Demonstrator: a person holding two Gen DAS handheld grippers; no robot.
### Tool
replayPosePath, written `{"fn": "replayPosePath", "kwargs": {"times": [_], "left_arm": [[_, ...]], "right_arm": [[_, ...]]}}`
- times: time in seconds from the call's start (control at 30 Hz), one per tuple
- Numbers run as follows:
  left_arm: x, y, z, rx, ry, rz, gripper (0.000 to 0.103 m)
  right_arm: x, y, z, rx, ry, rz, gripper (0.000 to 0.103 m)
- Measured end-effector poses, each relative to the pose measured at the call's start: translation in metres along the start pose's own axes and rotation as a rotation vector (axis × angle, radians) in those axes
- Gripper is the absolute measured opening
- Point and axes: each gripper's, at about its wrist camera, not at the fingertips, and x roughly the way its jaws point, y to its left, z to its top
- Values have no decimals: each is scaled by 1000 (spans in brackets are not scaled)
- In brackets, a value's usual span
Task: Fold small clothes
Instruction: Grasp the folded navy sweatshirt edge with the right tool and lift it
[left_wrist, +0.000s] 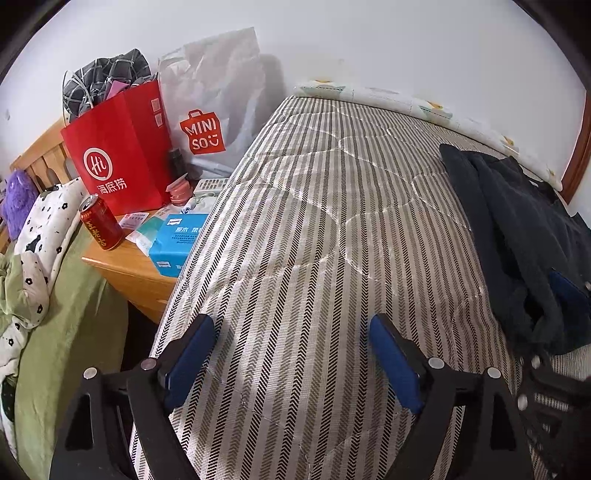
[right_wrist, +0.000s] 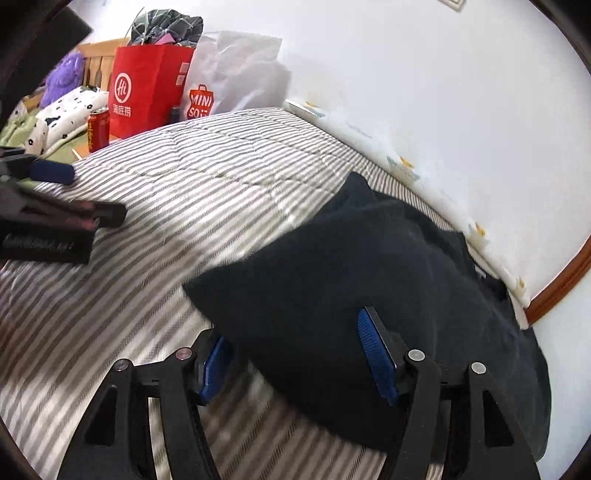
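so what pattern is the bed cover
Narrow herringbone stripes in black, tan and white on the bed cover, sharpest in the left wrist view.

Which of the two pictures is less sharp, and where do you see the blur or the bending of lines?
Right wrist view: motion blur smears the dark garment and the stripes of the striped quilt. Left wrist view: sharp, the herringbone weave of the quilt reads clearly. Both views: fisheye bending curves the bed edges, with dark corners.

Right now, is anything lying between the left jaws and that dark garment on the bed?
Nothing visible does. Only bare striped quilt lies between the open left gripper and the dark garment, which sits off to its right.
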Motion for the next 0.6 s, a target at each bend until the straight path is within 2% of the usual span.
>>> {"fn": "replayPosePath", "kwargs": {"times": [0.07,0.1,0.2,0.3,0.37,0.47,0.6], "left_arm": [[0,0,0,-1,0,-3,86],[0,0,0,-1,0,-3,86],[0,0,0,1,-2,-1,86],[-3,-4,-2,5,-4,-45,84],[-7,-17,-2,12,8,-52,84],[-15,-41,0,24,5,-113,84],[-28,-91,7,76,-41,-181,84]], "right_arm": [[6,-1,5,2,6,13,26],[7,-4,7,11,0,17,23],[2,-24,11,87,-18,106,18],[-15,-60,11,174,-86,200,17],[-29,-91,9,222,-144,221,16],[-42,-142,2,327,-195,238,16],[-52,-215,-17,463,-226,220,16]]}}
